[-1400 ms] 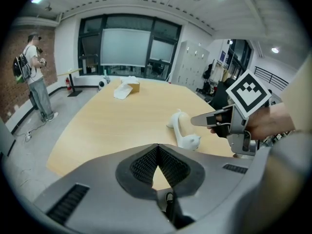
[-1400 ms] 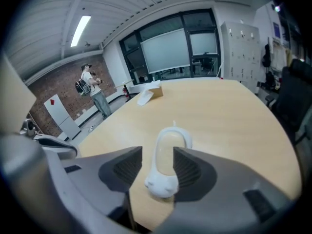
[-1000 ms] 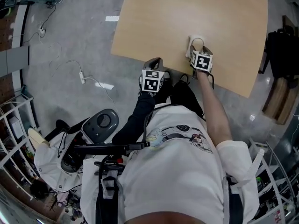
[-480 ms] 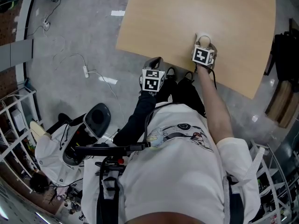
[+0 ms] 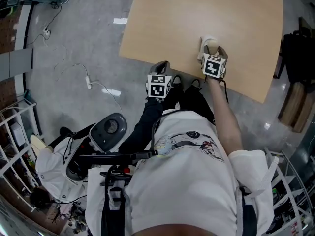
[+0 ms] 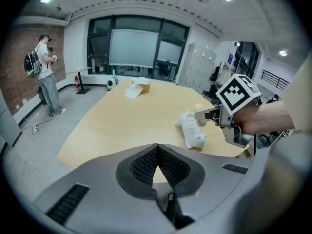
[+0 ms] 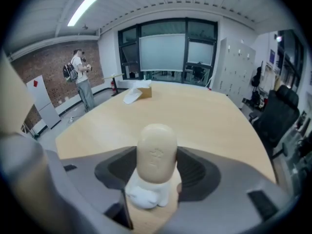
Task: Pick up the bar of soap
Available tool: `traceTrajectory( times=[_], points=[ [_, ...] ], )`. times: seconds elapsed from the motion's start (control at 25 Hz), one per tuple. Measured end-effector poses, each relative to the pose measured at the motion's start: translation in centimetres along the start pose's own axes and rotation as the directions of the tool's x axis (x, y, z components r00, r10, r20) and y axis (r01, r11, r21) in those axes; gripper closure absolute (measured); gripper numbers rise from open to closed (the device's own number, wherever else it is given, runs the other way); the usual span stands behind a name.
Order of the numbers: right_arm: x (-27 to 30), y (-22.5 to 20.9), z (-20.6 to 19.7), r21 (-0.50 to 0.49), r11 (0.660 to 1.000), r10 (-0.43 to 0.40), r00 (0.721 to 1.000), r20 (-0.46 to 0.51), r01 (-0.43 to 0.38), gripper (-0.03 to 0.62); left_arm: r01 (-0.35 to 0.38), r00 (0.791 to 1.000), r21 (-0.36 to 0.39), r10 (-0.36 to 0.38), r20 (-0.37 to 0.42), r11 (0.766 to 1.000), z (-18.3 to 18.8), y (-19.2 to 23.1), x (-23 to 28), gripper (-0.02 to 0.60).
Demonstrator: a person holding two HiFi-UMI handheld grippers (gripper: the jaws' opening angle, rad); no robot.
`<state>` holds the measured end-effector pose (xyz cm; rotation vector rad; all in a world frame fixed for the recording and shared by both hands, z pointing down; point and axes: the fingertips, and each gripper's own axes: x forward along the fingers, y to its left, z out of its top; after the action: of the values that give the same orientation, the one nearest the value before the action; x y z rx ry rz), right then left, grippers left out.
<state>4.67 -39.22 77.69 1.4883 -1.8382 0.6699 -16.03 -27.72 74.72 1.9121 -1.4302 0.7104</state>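
A beige oval bar of soap [image 7: 156, 152] stands on end between the jaws of my right gripper [image 7: 157, 167], which is shut on it. Just below the soap is a white soap holder [image 7: 145, 195] on the wooden table [image 7: 195, 111]; I cannot tell whether they touch. In the head view the soap [image 5: 213, 45] shows just beyond the right gripper [image 5: 212, 50], near the table's front edge. The left gripper view shows the holder [image 6: 191, 130] under the right gripper [image 6: 204, 114]. My left gripper [image 5: 161, 67] is shut and empty, off the table's near edge.
A crumpled white cloth [image 6: 132, 91] and a small cardboard box [image 6: 143, 87] lie at the table's far end. A person [image 7: 80, 77] with a backpack stands by the brick wall. Cables [image 5: 91, 82] run across the grey floor left of the table. Black chairs [image 7: 278, 111] stand at the right.
The right gripper has shifted slightly at the holder, and the beige soap now shows beyond its marker cube. The left gripper has stayed in place.
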Motion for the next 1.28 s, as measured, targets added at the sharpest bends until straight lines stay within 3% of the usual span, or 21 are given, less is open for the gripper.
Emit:
traceTrajectory(
  times=[0.28, 0.52, 0.72, 0.96, 1.28],
  points=[
    [-7.3, -1.4, 5.9, 0.020, 1.000, 0.011, 0.975, 0.224, -0.016, 0.335, 0.035, 0.986, 0.035, -0.041, 0.161, 0.999, 7.1, -3.0, -1.0, 0.580],
    [-13.9, -3.1, 10.6, 0.002, 1.000, -0.004, 0.924, 0.381, 0.003, 0.335, 0.065, 0.944, 0.109, -0.097, 0.316, 0.992, 13.8, -6.8, -3.4, 0.580],
    [-19.6, -4.1, 13.6, -0.012, 1.000, -0.007, 0.865, 0.501, 0.015, 0.335, 0.067, 0.878, 0.193, -0.150, 0.454, 0.979, 19.9, -10.1, -6.7, 0.580],
    [-24.9, -5.5, 17.3, -0.016, 0.999, -0.020, 0.786, 0.617, 0.038, 0.335, 0.058, 0.770, 0.248, -0.202, 0.605, 0.967, 27.4, -12.5, -11.5, 0.580],
    [-29.6, -6.9, 20.2, -0.026, 0.998, -0.018, 0.697, 0.717, 0.052, 0.335, 0.017, 0.669, 0.285, -0.223, 0.710, 0.958, 31.8, -13.7, -16.0, 0.580]
  ],
)
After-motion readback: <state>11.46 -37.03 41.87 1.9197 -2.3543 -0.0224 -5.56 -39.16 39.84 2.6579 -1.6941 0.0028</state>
